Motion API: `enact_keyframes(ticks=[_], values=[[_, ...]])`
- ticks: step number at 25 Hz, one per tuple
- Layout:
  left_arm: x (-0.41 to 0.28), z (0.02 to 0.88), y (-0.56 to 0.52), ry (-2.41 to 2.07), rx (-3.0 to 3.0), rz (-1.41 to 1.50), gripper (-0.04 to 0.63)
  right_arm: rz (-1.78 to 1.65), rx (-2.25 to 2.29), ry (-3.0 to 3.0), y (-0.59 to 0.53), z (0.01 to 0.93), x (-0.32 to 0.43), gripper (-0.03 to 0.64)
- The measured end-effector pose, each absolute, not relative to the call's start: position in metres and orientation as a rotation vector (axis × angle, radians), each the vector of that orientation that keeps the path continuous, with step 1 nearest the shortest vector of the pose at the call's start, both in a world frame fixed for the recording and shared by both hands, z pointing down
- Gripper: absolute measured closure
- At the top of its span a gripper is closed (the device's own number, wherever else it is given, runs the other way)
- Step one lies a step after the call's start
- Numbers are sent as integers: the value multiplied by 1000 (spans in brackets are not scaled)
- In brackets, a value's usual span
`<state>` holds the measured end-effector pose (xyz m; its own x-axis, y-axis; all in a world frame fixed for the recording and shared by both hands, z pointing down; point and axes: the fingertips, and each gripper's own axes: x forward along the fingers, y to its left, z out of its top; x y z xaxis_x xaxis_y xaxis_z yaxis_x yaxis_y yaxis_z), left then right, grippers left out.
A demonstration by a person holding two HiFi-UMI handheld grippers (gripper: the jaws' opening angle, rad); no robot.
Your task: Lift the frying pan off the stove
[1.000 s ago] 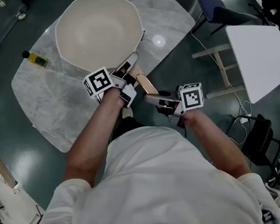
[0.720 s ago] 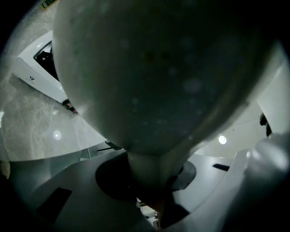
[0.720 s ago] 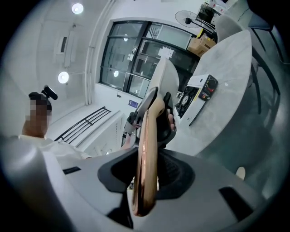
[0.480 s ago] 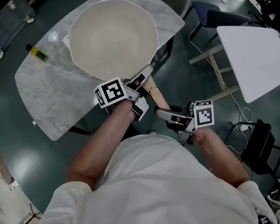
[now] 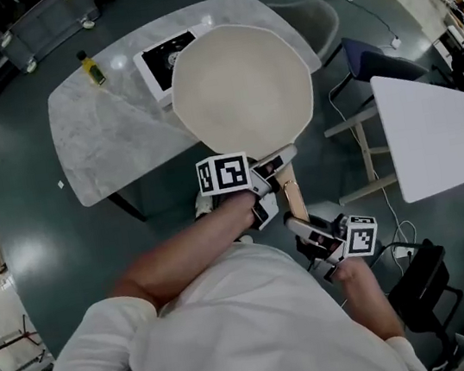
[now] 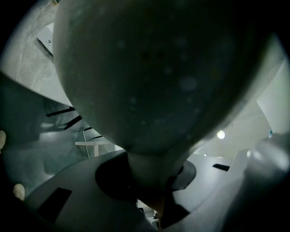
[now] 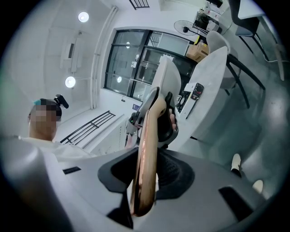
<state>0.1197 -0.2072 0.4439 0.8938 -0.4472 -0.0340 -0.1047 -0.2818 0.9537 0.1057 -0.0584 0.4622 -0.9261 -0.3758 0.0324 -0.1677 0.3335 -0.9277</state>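
Marble-top table (image 5: pixel 111 138) with rounded corners stands on the dark green floor (image 5: pixel 42 254), far left in the scene. On it are a small bottle (image 5: pixel 92 69) with yellow contents near the far-left edge and, to its right, a white stove (image 5: pixel 162 62) with a black top, only its left part showing. A separate white table (image 5: pixel 429 131) stands on the right. A grey chair (image 5: pixel 314 14) and a dark blue chair (image 5: pixel 368 54) stand on the floor between the tables.

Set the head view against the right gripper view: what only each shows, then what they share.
Only the head view: the bottle on the marble table, and the cream inside of the frying pan from above. Only the right gripper view: ceiling lights and dark windows, with the pan edge-on. Both: the wooden handle, gripped by the left gripper and the right gripper.
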Motion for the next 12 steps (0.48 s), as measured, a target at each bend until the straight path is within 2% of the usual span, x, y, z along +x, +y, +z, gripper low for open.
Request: enact_keyframes(ticks=[3,12], values=[[145,444,-173,-398,1847,-342,454,-1637,-496,2410,-25,462,129,508],[158,437,-153,-392,1848,-342,454,-1616,-502,2415,-6,456,142,508]])
